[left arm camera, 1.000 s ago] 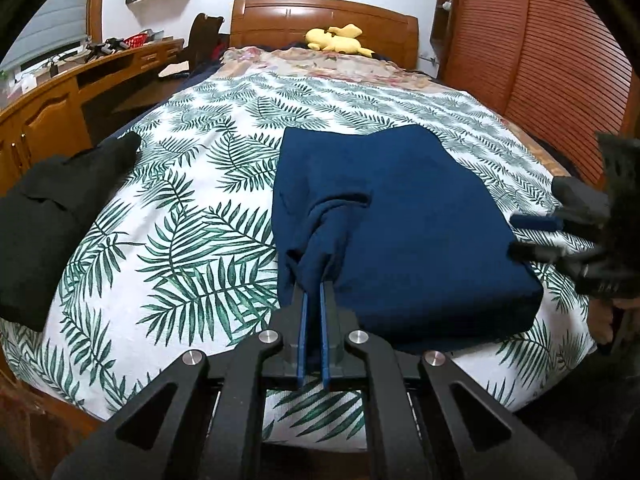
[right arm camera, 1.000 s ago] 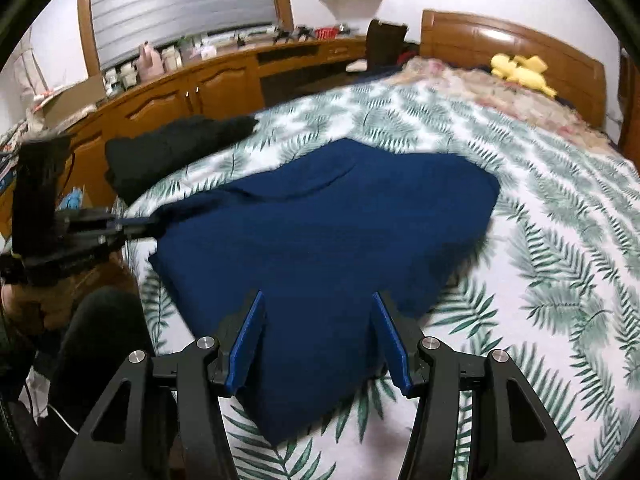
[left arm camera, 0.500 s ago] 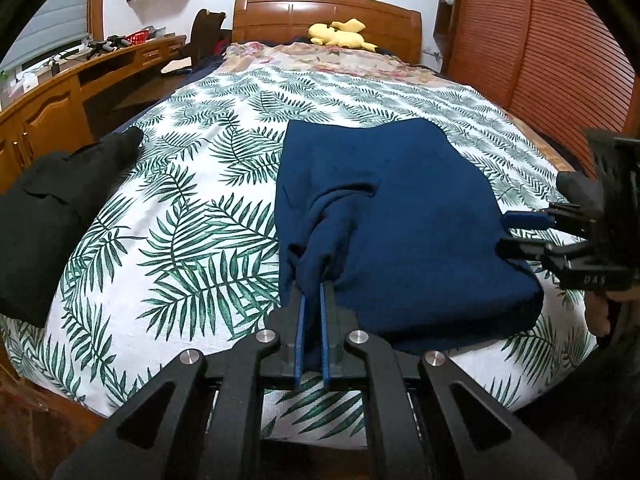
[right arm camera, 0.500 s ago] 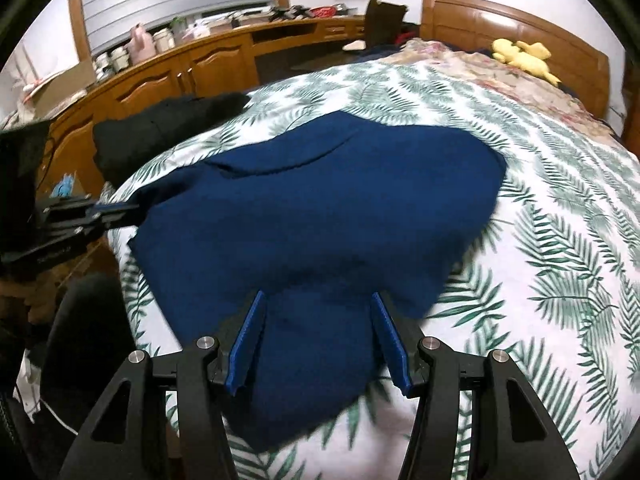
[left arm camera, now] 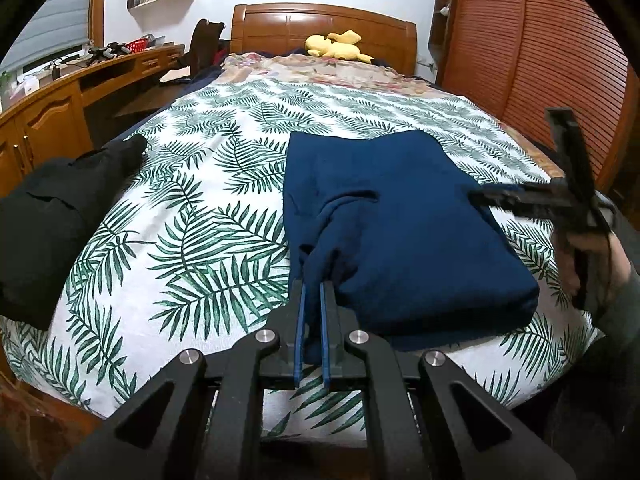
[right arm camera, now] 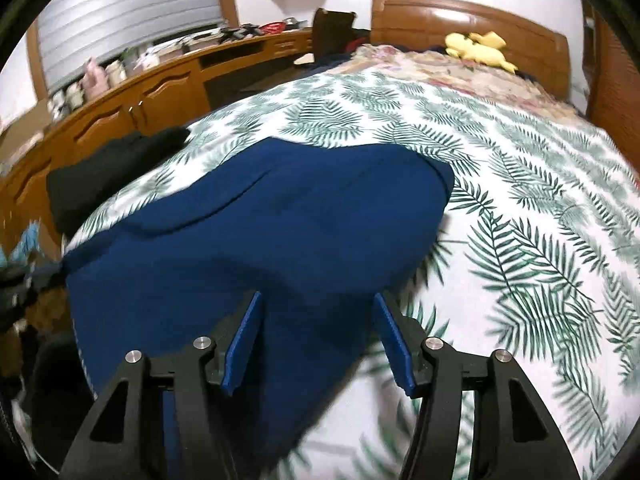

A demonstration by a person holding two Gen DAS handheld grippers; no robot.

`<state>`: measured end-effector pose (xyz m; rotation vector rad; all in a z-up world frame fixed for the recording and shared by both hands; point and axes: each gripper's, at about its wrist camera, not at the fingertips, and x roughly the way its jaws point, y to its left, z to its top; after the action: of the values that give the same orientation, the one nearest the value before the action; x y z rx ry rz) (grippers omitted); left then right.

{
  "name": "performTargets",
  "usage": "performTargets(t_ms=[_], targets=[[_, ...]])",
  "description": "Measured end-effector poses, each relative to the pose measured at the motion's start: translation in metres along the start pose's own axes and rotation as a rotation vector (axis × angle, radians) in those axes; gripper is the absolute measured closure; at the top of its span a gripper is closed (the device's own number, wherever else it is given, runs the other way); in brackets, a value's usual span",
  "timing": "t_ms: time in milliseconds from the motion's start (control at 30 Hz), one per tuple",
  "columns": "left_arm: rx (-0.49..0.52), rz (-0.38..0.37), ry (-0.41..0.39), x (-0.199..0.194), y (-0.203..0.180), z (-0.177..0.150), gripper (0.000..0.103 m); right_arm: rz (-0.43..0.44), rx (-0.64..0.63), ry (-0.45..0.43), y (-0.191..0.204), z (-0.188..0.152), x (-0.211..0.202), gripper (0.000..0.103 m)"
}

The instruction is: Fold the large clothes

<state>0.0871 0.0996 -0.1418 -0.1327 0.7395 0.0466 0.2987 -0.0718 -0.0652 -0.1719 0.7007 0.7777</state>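
Note:
A navy blue garment [left arm camera: 400,220] lies folded on the palm-leaf bedspread [left arm camera: 192,248]. My left gripper [left arm camera: 314,286] is shut on its bunched near-left corner. In the left wrist view my right gripper [left arm camera: 478,197] hovers at the garment's right edge, held by a person's hand [left arm camera: 588,256]. In the right wrist view the right gripper [right arm camera: 318,300] stands over the navy garment [right arm camera: 280,220] with its jaws opening. The cloth shows below and between its blue pads [right arm camera: 244,344], which do not press on it. The left gripper [right arm camera: 24,280] is a blur at the left edge.
A black garment [left arm camera: 52,216] lies on the bed's left side. A yellow plush toy [left arm camera: 336,46] rests by the wooden headboard [left arm camera: 320,24]. A wooden desk [left arm camera: 48,112] runs along the left, and a slatted wardrobe [left arm camera: 540,60] stands on the right.
My right gripper has moved in over the garment's right edge and rolled a little, with its jaws slightly wider. The left gripper has held its pinch and stayed put.

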Motion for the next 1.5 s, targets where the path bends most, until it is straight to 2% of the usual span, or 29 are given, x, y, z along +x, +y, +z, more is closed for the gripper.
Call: performTargets(t_ms=[167, 267, 533, 667, 700, 767, 800, 833, 900, 1067, 1100, 1133, 1200, 1233, 1300, 1500], targets=[[0.013, -0.008, 0.006, 0.003, 0.003, 0.001, 0.096, -0.046, 0.042, 0.026, -0.024, 0.027, 0.032, 0.037], [0.022, -0.006, 0.011, 0.004, 0.003, -0.001, 0.096, -0.091, 0.069, 0.096, -0.04, 0.036, 0.061, 0.036], [0.019, -0.01, 0.036, 0.008, 0.006, -0.003, 0.096, 0.033, 0.178, 0.161, -0.076, 0.061, 0.113, 0.026], [0.033, 0.009, 0.052, 0.01, 0.002, -0.001, 0.096, 0.102, 0.201, 0.156, -0.087, 0.058, 0.121, 0.025], [0.034, 0.012, 0.053, 0.011, 0.002, 0.0, 0.096, 0.111, 0.204, 0.154, -0.092, 0.059, 0.124, 0.027], [0.032, 0.017, 0.054, 0.011, 0.001, 0.002, 0.096, 0.174, 0.217, 0.135, -0.093, 0.059, 0.121, 0.046], [0.029, 0.018, 0.054, 0.011, 0.001, 0.002, 0.096, 0.221, 0.213, 0.121, -0.097, 0.058, 0.118, 0.073], [0.026, 0.019, 0.054, 0.011, 0.001, 0.002, 0.096, 0.205, 0.189, 0.111, -0.094, 0.059, 0.116, 0.076], [0.025, 0.021, 0.052, 0.009, 0.001, 0.002, 0.096, 0.176, 0.15, 0.094, -0.089, 0.059, 0.109, 0.08], [0.017, 0.012, 0.045, 0.001, 0.003, 0.002, 0.096, 0.163, 0.155, 0.051, -0.091, 0.058, 0.096, 0.083], [0.017, 0.016, 0.05, 0.001, 0.003, 0.001, 0.09, 0.163, 0.157, 0.043, -0.091, 0.058, 0.093, 0.083], [0.017, 0.017, 0.056, 0.001, 0.004, -0.001, 0.074, 0.161, 0.159, 0.034, -0.093, 0.057, 0.09, 0.084], [0.013, 0.002, 0.061, -0.001, 0.004, -0.003, 0.057, 0.167, 0.166, 0.019, -0.092, 0.056, 0.078, 0.085], [0.013, -0.006, 0.064, -0.002, 0.004, -0.005, 0.053, 0.17, 0.17, 0.014, -0.093, 0.056, 0.077, 0.085], [0.019, -0.006, 0.072, -0.002, 0.003, -0.009, 0.049, 0.161, 0.165, 0.011, -0.091, 0.052, 0.071, 0.085], [0.016, 0.007, 0.09, 0.009, -0.001, -0.012, 0.049, 0.118, 0.185, 0.045, -0.098, 0.043, 0.076, 0.089]])
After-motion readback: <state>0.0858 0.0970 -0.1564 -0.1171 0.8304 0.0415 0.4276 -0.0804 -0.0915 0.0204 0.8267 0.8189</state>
